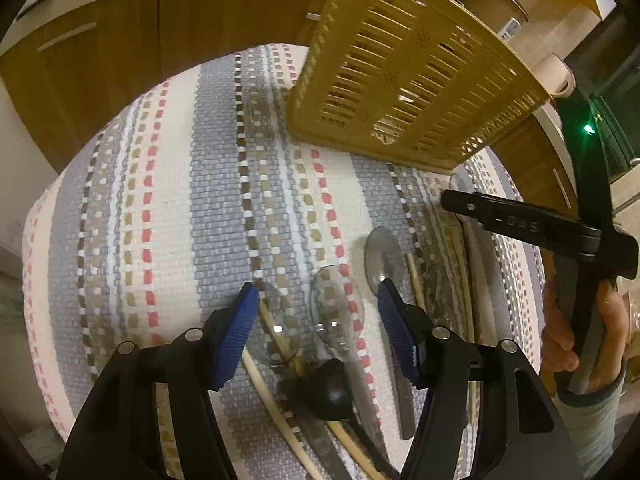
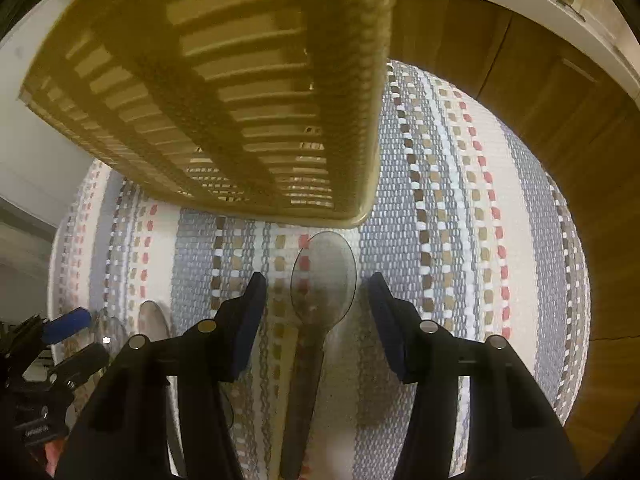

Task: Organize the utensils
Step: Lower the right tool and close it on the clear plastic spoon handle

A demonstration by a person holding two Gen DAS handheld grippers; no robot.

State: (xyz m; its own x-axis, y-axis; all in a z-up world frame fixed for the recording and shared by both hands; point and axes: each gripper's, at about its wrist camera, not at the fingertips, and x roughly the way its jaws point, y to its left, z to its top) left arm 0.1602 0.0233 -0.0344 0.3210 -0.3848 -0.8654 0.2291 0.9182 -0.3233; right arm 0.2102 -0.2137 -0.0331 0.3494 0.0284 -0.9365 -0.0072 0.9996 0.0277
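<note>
Two grippers hovering over striped mat (image 1: 168,208): left gripper (image 1: 314,332) half open, straddling clear spoon (image 1: 338,308); right gripper (image 2: 316,316) half open, straddling grey spoon (image 2: 322,276), gripping nothing; yellow basket (image 2: 224,92) lying beyond.

yellow basket (image 1: 404,80); grey-cream striped mat (image 1: 168,208)

Under my work: striped woven cloth (image 1: 168,200) in grey, cream and red.
Behind it: brown wooden cabinet doors (image 1: 120,40).
</note>
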